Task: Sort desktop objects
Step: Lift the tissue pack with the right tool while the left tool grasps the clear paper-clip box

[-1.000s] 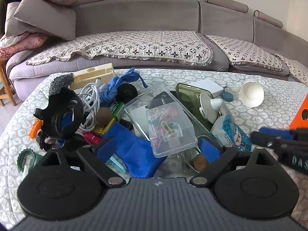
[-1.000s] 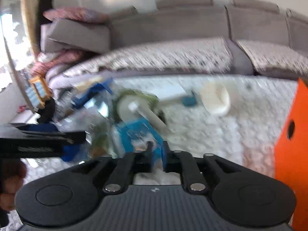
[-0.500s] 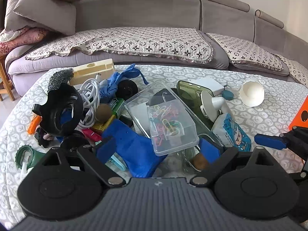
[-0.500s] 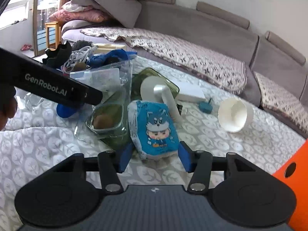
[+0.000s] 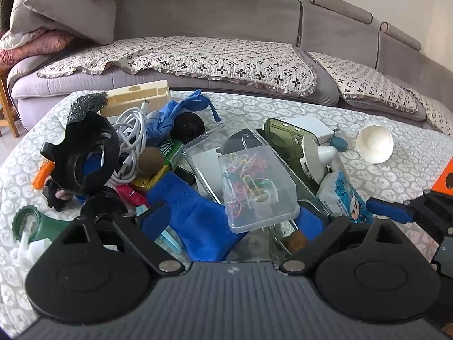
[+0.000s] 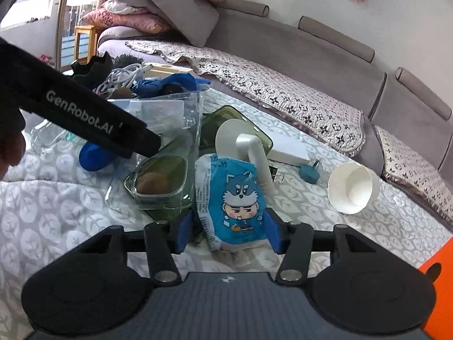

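Note:
A pile of small objects lies on the patterned table. My right gripper point(image 6: 228, 233) is open, its blue pads on either side of the lower end of a blue cartoon snack packet point(image 6: 232, 198), which also shows in the left wrist view point(image 5: 344, 195). My left gripper point(image 5: 232, 221) is open above a clear box of coloured paper clips point(image 5: 254, 184) and a blue cloth point(image 5: 195, 215). A glass container with a brown round thing point(image 6: 155, 182) sits left of the packet.
A white paper cup point(image 6: 352, 188) lies on its side at the right. An orange box point(image 6: 433, 283) stands at the right edge. White cables point(image 5: 130, 138), a black ring holder point(image 5: 85, 153), a green phone case point(image 5: 286, 138) and a white stand point(image 6: 249, 153) crowd the pile.
My right gripper opened, swung round and moved in so its pads now straddle the snack packet. The left gripper has barely moved.

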`<action>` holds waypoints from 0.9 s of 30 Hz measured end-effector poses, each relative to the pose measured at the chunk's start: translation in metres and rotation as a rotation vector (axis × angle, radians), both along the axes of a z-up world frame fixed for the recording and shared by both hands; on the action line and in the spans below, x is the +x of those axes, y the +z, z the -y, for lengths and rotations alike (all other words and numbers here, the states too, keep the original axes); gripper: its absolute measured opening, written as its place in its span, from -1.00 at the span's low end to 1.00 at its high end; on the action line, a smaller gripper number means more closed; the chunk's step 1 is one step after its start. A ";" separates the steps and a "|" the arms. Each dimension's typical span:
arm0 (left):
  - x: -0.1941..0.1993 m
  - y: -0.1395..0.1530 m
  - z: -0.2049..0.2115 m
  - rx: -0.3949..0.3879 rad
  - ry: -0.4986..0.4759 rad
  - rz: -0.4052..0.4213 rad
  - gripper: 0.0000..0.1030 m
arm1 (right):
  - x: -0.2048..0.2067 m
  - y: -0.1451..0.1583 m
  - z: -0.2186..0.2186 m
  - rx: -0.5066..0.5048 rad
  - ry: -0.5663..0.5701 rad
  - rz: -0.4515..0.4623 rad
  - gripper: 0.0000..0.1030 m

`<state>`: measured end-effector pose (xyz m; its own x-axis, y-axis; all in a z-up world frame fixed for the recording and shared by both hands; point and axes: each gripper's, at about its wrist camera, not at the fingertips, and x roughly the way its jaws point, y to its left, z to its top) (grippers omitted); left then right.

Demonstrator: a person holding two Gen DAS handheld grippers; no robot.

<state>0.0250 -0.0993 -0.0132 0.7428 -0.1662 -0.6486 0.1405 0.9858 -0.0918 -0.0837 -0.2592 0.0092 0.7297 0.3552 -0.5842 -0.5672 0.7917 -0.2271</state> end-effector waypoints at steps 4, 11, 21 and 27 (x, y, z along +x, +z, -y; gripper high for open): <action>0.001 -0.003 0.001 -0.005 0.001 0.004 0.86 | 0.000 -0.002 0.004 0.022 -0.019 -0.005 0.24; -0.001 0.001 -0.002 -0.053 -0.002 0.040 0.86 | 0.001 -0.002 0.005 0.026 -0.019 -0.005 0.29; -0.004 0.002 0.001 -0.036 -0.022 0.070 0.36 | 0.001 0.000 0.005 0.050 -0.012 -0.035 -0.22; -0.001 0.000 0.003 -0.046 -0.047 0.041 -0.04 | 0.002 0.003 0.010 0.076 -0.027 -0.041 -0.73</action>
